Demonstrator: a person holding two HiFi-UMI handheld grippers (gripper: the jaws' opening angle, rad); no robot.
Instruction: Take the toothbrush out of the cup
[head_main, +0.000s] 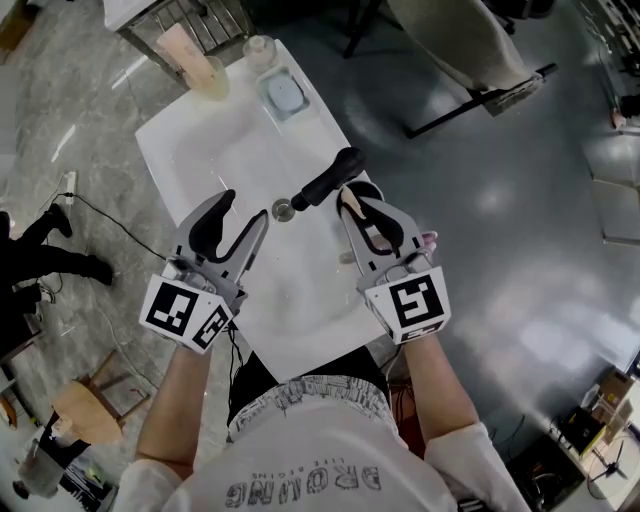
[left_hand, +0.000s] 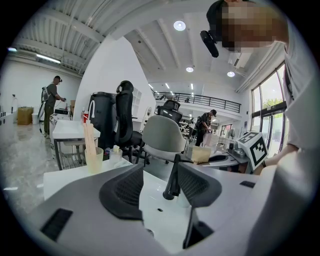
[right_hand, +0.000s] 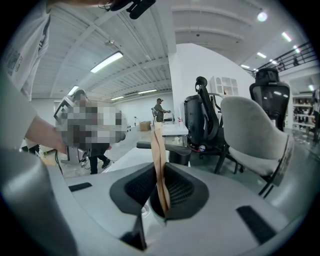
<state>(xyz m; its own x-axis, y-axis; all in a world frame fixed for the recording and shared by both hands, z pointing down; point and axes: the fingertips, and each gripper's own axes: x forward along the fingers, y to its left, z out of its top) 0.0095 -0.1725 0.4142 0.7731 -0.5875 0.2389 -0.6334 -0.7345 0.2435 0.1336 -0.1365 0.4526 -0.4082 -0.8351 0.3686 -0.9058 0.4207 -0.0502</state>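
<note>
A flat tan toothbrush (right_hand: 159, 155) stands upright between the pads of my right gripper (right_hand: 161, 192), which are shut on its handle. In the head view the same gripper (head_main: 358, 207) sits at the basin's right edge, just right of the black faucet, with the toothbrush (head_main: 364, 228) showing pale between the fingers. The dark round cup (head_main: 370, 189) lies under the fingertips and is mostly hidden. My left gripper (head_main: 243, 210) hovers over the white basin (head_main: 230, 150) to the left. Its jaws are open and hold nothing (left_hand: 160, 185).
The black faucet (head_main: 325, 182) slants across the basin beside the drain (head_main: 282, 209). At the far end stand a yellowish cup with sticks (head_main: 205, 72), a small jar (head_main: 258, 48) and a soap dish (head_main: 283, 97). Office chairs and people fill the room beyond.
</note>
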